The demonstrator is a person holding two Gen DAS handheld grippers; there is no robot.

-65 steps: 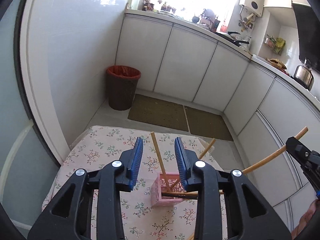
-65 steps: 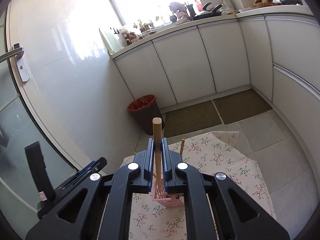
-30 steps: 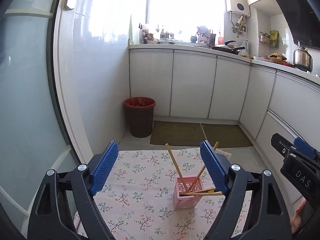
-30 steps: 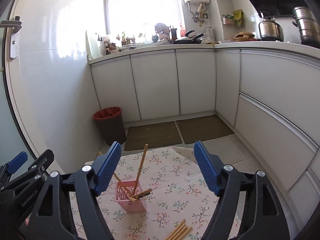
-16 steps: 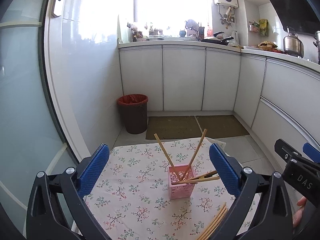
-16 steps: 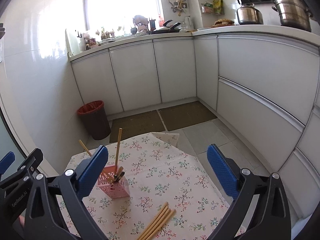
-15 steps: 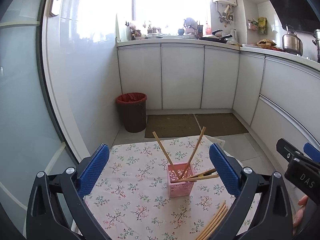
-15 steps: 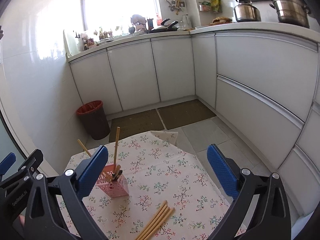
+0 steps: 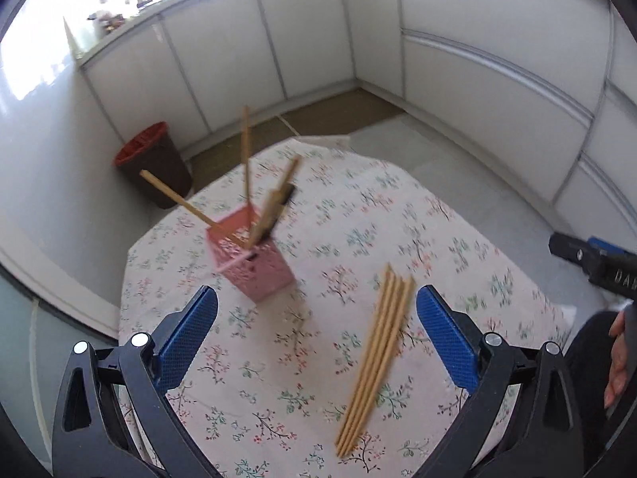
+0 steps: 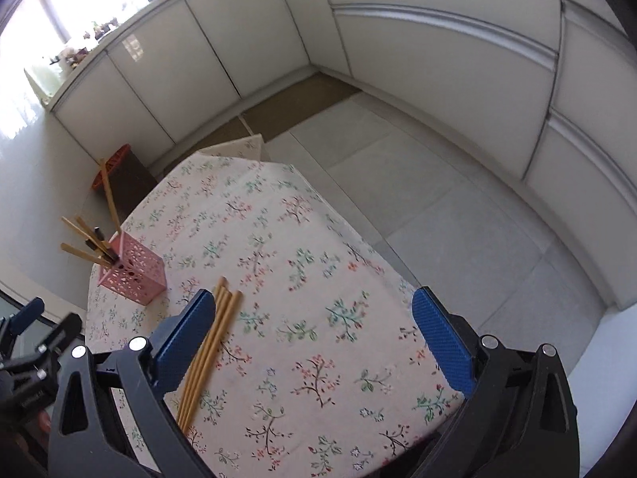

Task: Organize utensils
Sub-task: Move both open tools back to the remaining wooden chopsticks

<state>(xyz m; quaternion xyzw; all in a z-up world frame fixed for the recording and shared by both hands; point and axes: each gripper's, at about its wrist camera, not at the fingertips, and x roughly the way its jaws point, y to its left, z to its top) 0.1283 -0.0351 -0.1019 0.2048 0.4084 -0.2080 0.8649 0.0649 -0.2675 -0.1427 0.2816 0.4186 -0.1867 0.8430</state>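
A pink perforated holder (image 9: 254, 263) stands on the floral tablecloth (image 9: 358, 215) and holds several wooden chopsticks (image 9: 245, 159) leaning outward. It also shows in the right wrist view (image 10: 133, 273). A bundle of loose chopsticks (image 9: 376, 352) lies flat on the cloth, right of the holder, also seen in the right wrist view (image 10: 211, 342). My left gripper (image 9: 316, 334) is open and empty above the cloth, the bundle between its jaws. My right gripper (image 10: 310, 338) is open and empty, its left finger over the bundle.
A brown bin with a red liner (image 9: 153, 163) stands on the floor beyond the table. White cabinets (image 10: 438, 51) run along the walls. The table's right edge (image 10: 402, 279) drops to the tiled floor. The other gripper (image 9: 597, 263) shows at the right.
Both grippers have tilted down and moved closer over the table. The view now looks down on the holder and the loose bundle. Earlier, the right gripper let a chopstick go into the holder.
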